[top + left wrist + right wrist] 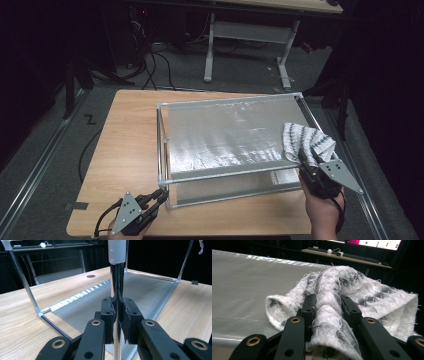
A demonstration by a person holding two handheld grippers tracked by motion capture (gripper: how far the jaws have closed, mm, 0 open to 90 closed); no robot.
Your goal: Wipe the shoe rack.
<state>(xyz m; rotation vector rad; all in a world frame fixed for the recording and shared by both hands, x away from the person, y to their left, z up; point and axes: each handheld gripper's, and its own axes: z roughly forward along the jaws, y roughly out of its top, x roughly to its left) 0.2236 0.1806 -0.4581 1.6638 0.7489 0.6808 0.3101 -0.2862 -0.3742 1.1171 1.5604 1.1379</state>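
My left gripper [159, 196] is clamped on the near-left upright post [117, 285] of the metal rack [230, 173], low down near the corner, and it holds the frame steady on the tabletop [125, 150]. My right gripper [306, 156] is clenched on a fold of the white-and-grey towel [305, 140]; the cloth bunches between the jaws and rises above them. The towel lies at the right end of the rack's silver sheet [225, 135], part of it hanging over the right rail. Judged from this, the step in hand is wiping or spreading the towel over the sheet while the frame is braced. To do it well, I should keep the left grip firm and low so the light frame does not slide or tip. The right gripper should pull the cloth flat and level, not downward, since the sheet looks thin and may sag or dent. The towel's loose threads could snag on the rail corner, so the hanging edge wants lifting clear first. The grip takes one fold, so the cloth may slip out under a hard drag.
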